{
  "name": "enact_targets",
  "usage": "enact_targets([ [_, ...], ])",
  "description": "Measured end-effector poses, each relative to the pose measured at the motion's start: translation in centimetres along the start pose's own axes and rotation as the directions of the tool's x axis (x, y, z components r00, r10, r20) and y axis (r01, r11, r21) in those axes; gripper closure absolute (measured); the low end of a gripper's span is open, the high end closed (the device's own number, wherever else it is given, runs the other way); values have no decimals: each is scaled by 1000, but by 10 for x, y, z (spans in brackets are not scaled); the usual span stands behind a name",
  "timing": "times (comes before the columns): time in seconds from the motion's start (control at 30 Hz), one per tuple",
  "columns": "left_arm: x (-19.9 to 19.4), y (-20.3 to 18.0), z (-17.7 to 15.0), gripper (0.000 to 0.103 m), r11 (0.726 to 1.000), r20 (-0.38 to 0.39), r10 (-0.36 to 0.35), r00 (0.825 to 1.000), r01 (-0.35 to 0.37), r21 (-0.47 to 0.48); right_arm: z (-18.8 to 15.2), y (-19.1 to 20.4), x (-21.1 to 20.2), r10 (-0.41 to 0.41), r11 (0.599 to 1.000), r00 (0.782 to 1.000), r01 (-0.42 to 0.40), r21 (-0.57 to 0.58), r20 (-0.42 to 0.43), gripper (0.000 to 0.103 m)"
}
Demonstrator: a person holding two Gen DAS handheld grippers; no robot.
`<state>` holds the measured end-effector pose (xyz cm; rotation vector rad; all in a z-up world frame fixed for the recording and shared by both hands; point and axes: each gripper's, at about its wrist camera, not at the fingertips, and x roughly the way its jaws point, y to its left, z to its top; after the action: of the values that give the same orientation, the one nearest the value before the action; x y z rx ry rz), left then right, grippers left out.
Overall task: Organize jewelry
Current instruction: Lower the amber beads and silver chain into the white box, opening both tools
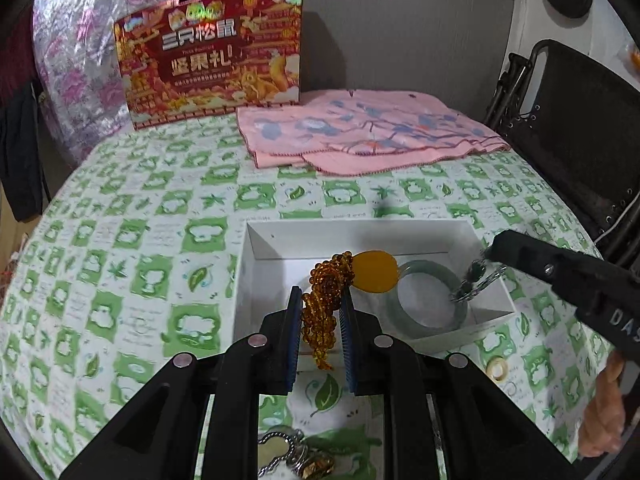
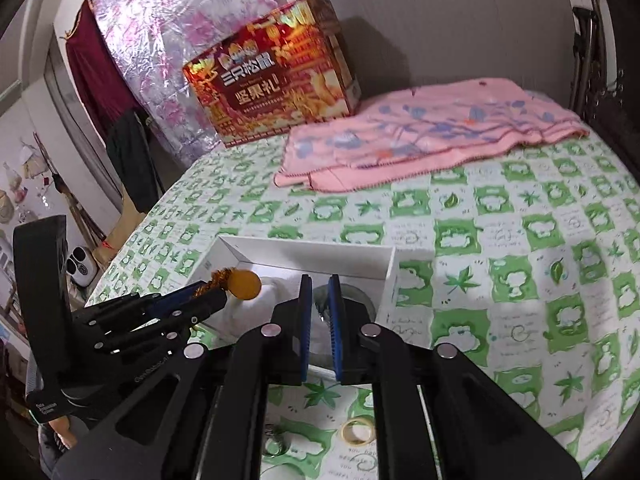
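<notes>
Now holding a bunch of amber bead strands with a flat orange oval pendant [image 1: 344,284] in the left gripper [image 1: 320,312], jaws pinched on the beads, pendant hanging above the open white cardboard box [image 1: 352,236] on the green leaf-print tablecloth [image 1: 120,240]. Right gripper [image 2: 319,304] nearly pressed together on a small dark-beaded metal piece [image 1: 474,280], over the pale green jade bangle [image 1: 432,292] lying in the box. Best lowered until the pendant rests on the box floor beside the bangle, then released slowly, avoiding tangling with the right gripper's piece. Pale yellow ring [image 2: 358,432] left outside, near the box.
</notes>
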<state>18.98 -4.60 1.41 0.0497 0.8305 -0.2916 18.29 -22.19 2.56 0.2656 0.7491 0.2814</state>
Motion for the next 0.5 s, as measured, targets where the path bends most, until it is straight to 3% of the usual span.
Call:
enact_targets([
  [0.03, 3, 2, -1, 79, 1000, -2, -3, 1000, 3, -10, -1, -3, 2, 3, 1000, 1000, -3, 10, 0, 93],
  [0.1, 3, 5, -2, 62, 1000, 6, -5, 1000, 5, -12, -3, -8, 6, 9, 1000, 1000, -9, 24, -8, 93],
  [0.3, -8, 8, -3, 53, 1000, 50, -15, 999, 16, -20, -7, -10, 4, 4, 1000, 1000, -4, 25, -3, 90],
  [0.4, -12, 7, -4, 44, 1000, 71, 13, 997, -13, -10, -10, -10, -5, -12, 1000, 1000, 12, 24, 28, 63],
  [0.47, -15, 8, -5, 32, 1000, 81, 24, 996, -24, -8, -12, -11, -12, -31, 999, 998, 30, 30, 52, 36],
  [0.5, -17, 9, -6, 30, 1000, 87, 28, 996, -27, -13, -13, -11, -16, -47, 998, 997, 45, 35, 69, 32],
])
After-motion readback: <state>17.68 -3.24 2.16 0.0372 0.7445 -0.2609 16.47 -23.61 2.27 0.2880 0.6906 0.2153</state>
